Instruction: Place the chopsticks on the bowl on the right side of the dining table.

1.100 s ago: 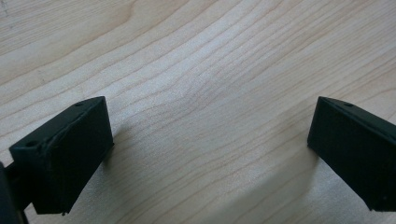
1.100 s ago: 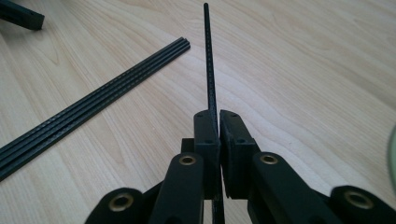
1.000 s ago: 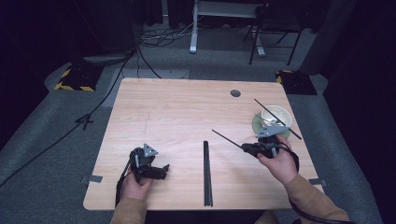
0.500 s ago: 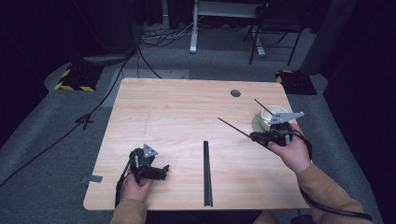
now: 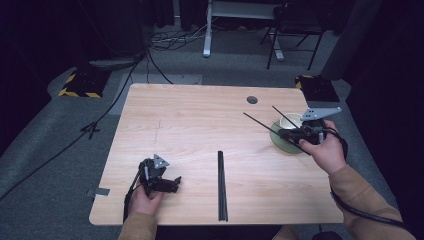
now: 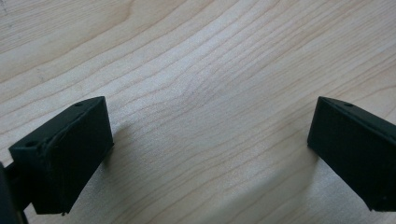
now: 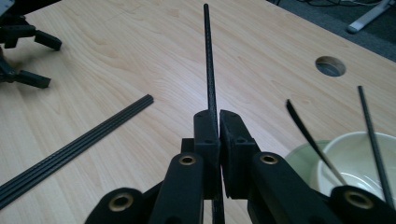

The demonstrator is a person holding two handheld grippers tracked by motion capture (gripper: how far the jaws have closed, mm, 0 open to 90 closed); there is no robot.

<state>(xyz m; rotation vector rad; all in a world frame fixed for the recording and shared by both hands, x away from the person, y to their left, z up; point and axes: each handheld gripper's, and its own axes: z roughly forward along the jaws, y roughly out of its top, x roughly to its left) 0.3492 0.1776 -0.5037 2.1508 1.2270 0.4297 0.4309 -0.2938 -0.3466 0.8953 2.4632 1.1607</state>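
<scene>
Pinched shut around one thin black stick (image 7: 208,56) with the right gripper (image 7: 218,116), stick pointing away past the jaws. Lifted off the table (image 5: 200,120) and swung out to the right since a second ago, now up beside the white bowl (image 5: 295,120) on its green plate (image 5: 280,144). Probably means carrying this stick to the bowl, to join the two sticks (image 7: 369,121) already leaning in there; not dropped in yet.

Over on the other side, resting low on the wood with the left gripper (image 5: 162,184), jaws wide apart, nothing between them. No move there in that time.

Still waiting in the middle of the table, well apart from the bowl: a bundle of black sticks (image 5: 221,185).

No words or labels to read anywhere.
</scene>
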